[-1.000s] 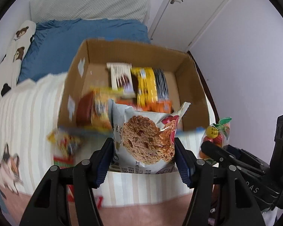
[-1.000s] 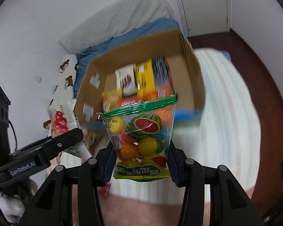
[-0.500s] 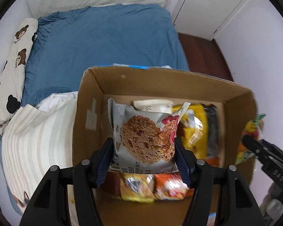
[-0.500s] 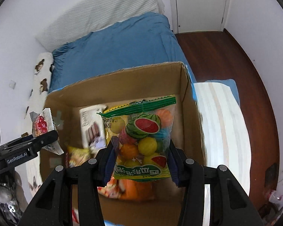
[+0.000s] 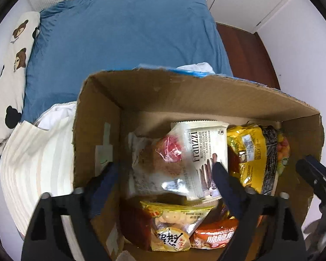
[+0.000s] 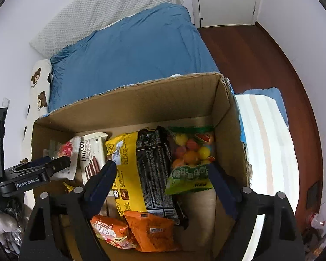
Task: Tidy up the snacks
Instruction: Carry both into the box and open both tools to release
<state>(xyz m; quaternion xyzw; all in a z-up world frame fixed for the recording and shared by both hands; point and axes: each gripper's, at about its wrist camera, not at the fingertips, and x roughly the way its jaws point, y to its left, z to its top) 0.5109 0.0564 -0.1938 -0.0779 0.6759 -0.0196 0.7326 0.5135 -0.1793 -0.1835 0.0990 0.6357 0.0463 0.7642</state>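
1. Both hand-held grippers hang over the open cardboard box (image 6: 123, 106), which sits on the bed (image 6: 141, 50).
2. Left hand-held gripper (image 5: 165, 174): fingers spread wide apart, nothing clamped between them. The cookie packet (image 5: 158, 165) lies blurred below them at the left end of the box, partly against the Franzzi cookie pack (image 5: 206, 150).
3. Right hand-held gripper (image 6: 160, 180): fingers also apart, holding nothing. The fruit candy bag (image 6: 190, 161) lies at the right end of the box, just beside the black wrapper (image 6: 156, 165) and near the box's right wall.
4. Other contents: yellow bag (image 6: 126, 169) in the middle row, orange packets (image 6: 150, 232) in the near row.
5. Step in hand, as we judge it: release and withdraw after the drop. Both snacks appear to be inside the box.
6. To do it well, we keep both sets of fingers wide and lift straight up, so that no pad catches a foil edge and drags a packet out.
7. We watch the near wall of the box on the way out; a knock could shift the rows.
8. The cookie packet's blur suggests it is not settled; we check its rest before the next pick.
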